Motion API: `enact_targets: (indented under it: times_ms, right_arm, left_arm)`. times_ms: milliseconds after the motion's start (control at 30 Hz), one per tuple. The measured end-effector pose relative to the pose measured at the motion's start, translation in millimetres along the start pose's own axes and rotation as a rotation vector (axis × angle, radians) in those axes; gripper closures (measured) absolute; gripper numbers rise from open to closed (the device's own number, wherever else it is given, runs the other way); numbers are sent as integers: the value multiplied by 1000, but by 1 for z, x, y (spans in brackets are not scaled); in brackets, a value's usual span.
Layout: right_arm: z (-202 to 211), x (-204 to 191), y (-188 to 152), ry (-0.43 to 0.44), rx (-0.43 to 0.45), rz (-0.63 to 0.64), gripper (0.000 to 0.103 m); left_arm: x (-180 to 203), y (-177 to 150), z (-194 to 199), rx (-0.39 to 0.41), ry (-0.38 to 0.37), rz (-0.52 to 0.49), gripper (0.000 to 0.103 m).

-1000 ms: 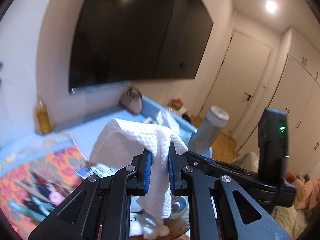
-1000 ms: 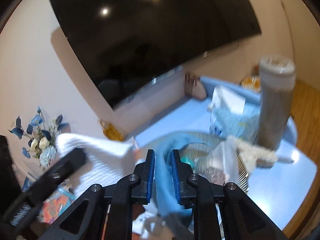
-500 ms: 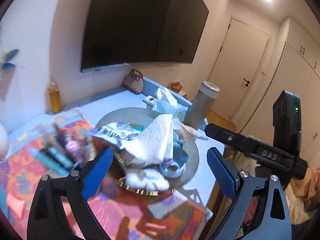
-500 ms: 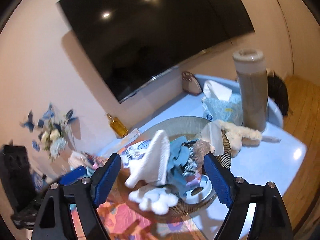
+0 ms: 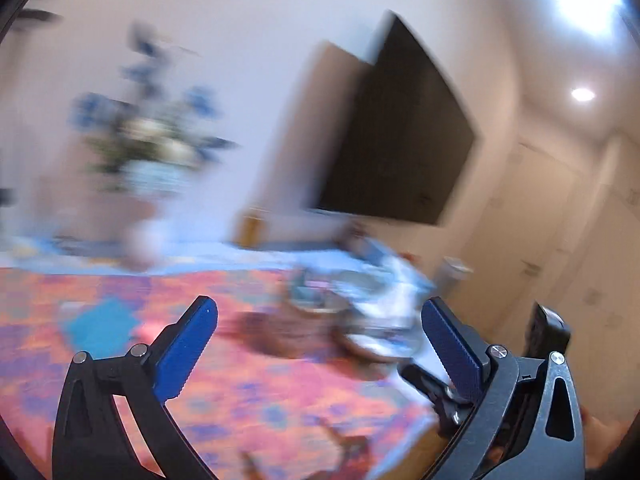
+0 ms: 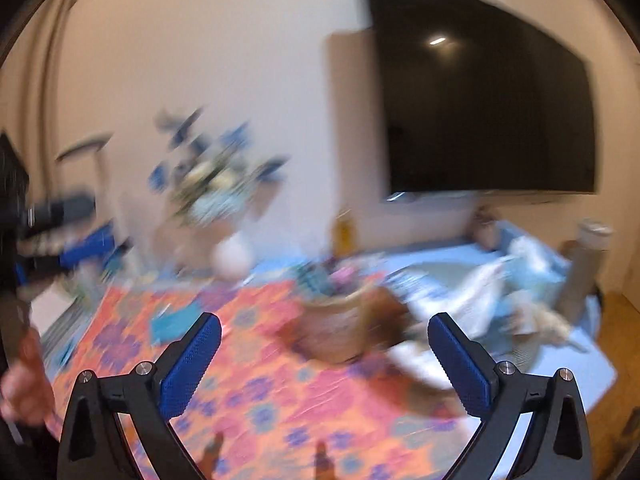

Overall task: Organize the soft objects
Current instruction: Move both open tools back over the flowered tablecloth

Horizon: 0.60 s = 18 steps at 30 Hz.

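Both views are blurred by motion. A heap of soft things lies to the right: a white cloth (image 6: 476, 296), a blue cloth (image 6: 532, 272) and a beige plush toy (image 6: 548, 322) beside a brown woven tray (image 6: 344, 332). The left wrist view shows the same heap (image 5: 372, 292) as a smear. My left gripper (image 5: 319, 306) hangs above the colourful mat (image 5: 248, 392), its jaws opening wide with nothing between them. My right gripper (image 6: 324, 320) is also opening and bare, short of the tray. Neither touches the heap.
A vase of blue and white flowers (image 6: 216, 188) stands at the back left, an amber bottle (image 6: 344, 232) by the wall, a grey cylinder (image 6: 580, 264) at the far right. A dark screen (image 6: 480, 100) hangs on the wall. A hand (image 6: 20, 384) shows at the left edge.
The left gripper let go of the white cloth and the right one of the blue cloth. Both opened wide and swung back and to the left, away from the heap on the tray.
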State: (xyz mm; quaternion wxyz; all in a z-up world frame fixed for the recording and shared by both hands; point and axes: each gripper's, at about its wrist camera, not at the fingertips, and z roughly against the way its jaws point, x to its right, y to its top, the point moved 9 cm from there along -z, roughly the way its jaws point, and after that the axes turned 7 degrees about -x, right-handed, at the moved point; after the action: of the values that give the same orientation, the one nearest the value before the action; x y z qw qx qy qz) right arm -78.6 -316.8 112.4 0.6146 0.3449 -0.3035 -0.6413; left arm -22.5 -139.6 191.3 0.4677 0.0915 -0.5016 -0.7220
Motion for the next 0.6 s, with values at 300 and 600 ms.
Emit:
enact_targets:
  times_ms: [300, 600]
  right_arm:
    - [-101, -94, -57, -41, -154, 266, 0]
    - [-180, -86, -84, 33, -333, 130, 0]
  left_arm:
    - [-144, 13, 123, 114, 450, 154, 1]
    - [-227, -74, 0, -84, 494, 160, 1]
